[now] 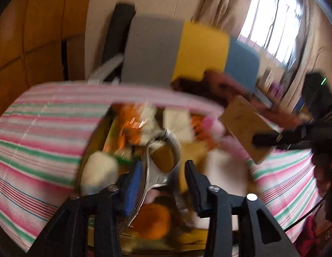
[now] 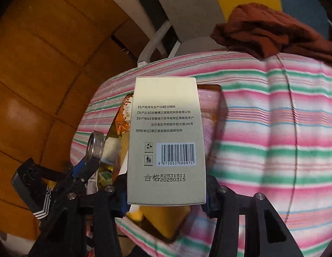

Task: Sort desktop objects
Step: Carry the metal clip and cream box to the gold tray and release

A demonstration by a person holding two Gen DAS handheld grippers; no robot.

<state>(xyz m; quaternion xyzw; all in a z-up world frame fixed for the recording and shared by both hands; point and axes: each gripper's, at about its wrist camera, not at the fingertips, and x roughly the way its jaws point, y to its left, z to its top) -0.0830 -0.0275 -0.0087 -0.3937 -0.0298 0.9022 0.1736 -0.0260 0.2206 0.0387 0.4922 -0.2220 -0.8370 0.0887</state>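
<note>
— What has the right gripper got?

— A pale carton, barcode side up, standing between its jaws; the pads sit against both edges, so it's held.

— And the left gripper?

— A shiny metal tool with a loop handle leans on its blue pad; the other jaw stands clear, so the jaws are partly spread. It's blurred; I can't tell if it's pinched.

— Below them?

— A tray crowded with small things on the striped cloth. Beyond, a rust-brown garment at the far edge.
</note>
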